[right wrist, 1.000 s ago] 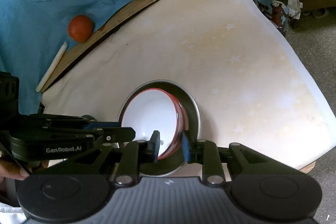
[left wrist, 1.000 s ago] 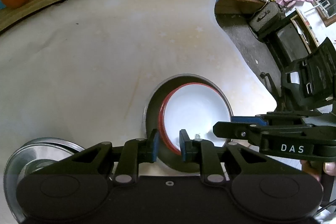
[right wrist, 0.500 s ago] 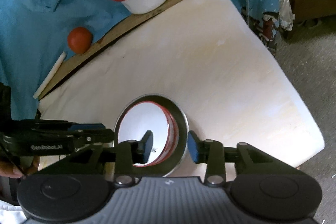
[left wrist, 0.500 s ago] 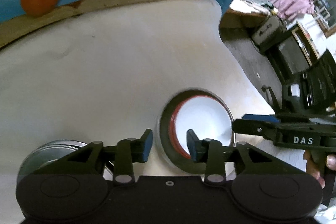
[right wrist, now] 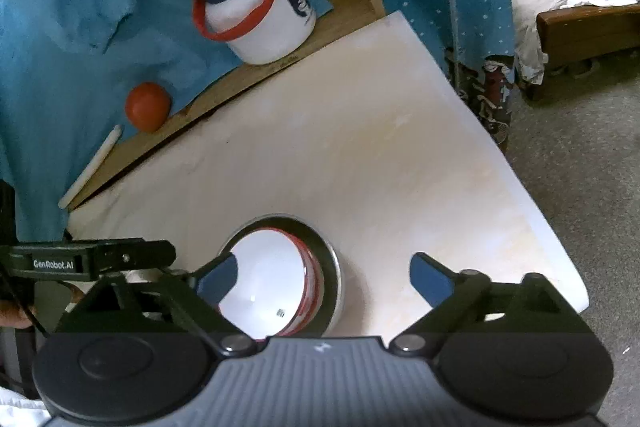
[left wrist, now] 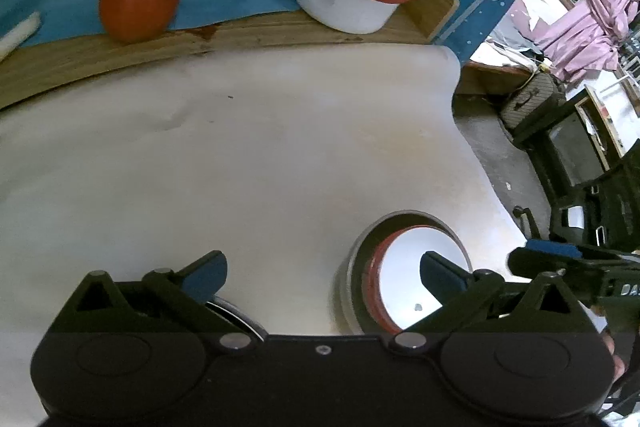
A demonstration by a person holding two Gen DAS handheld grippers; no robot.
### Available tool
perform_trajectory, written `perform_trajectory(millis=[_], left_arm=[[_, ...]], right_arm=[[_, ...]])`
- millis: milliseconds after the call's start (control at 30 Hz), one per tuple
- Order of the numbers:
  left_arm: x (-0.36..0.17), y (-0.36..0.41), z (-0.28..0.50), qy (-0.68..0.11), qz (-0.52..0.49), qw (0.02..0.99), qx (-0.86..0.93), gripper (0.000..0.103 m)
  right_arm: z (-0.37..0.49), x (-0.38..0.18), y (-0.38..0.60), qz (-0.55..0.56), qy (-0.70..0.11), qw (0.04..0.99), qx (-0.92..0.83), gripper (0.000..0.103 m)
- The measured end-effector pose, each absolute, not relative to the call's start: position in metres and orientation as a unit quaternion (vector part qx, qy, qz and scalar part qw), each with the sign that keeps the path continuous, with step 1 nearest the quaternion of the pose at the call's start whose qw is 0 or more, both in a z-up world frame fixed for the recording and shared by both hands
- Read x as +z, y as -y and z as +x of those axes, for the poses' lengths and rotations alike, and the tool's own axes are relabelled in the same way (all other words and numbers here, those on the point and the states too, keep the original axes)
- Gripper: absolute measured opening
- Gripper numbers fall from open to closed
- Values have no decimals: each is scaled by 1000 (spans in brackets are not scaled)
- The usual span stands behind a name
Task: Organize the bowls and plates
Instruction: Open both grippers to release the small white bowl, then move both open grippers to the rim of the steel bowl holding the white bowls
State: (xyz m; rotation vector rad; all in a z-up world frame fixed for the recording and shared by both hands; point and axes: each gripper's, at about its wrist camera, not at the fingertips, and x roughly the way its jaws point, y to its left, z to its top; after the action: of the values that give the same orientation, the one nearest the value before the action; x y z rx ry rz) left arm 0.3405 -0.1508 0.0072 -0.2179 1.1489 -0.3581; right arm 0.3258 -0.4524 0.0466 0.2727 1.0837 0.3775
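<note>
A white bowl [left wrist: 416, 283] with a red rim sits nested inside a steel bowl [left wrist: 352, 267] on the pale table. My left gripper [left wrist: 322, 273] hangs above and left of the stack, its jaws opening wide over bare table with nothing between them. In the right wrist view the white bowl [right wrist: 264, 275] and steel bowl [right wrist: 334, 267] lie below my right gripper [right wrist: 324, 277], whose jaws are opening; its pads touch neither bowl. A steel plate [left wrist: 236, 311] peeks out under my left finger. Each gripper shows in the other's view: the right [left wrist: 560, 259], the left [right wrist: 120, 259].
Along the wooden ledge [right wrist: 248, 75] at the back stand a white jar [right wrist: 264, 23] with blue lid and red handle, a red-orange fruit [right wrist: 148, 107] and a white stick [right wrist: 90, 167]. Blue cloth hangs behind. The table edge [right wrist: 532, 211] drops to the floor on the right.
Both grippers went from nearly shut around the bowls' rims to wide open, letting go. Both rose; the left also drew away leftward, so the bowls sit further right in its view.
</note>
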Motion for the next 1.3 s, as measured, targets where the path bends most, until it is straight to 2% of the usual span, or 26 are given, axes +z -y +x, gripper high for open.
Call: perform_trajectory(millis=[33,333,600,1300], left_arm=[[7,151,341,-538,-103,820,-166,102],[9,144,337,-514,-106,838,-152,102],[6,140,335,-513,-97,841,-144,102],[-22,150,338,-548,-50,823,-145,102]], right_arm=[[326,47,453,130,-510,832,177,102],[323,49,460,127,-486,849,166,103],[320,51,458,62,-464,874,133,103],[323,21,456,24,-522,845,116,103]])
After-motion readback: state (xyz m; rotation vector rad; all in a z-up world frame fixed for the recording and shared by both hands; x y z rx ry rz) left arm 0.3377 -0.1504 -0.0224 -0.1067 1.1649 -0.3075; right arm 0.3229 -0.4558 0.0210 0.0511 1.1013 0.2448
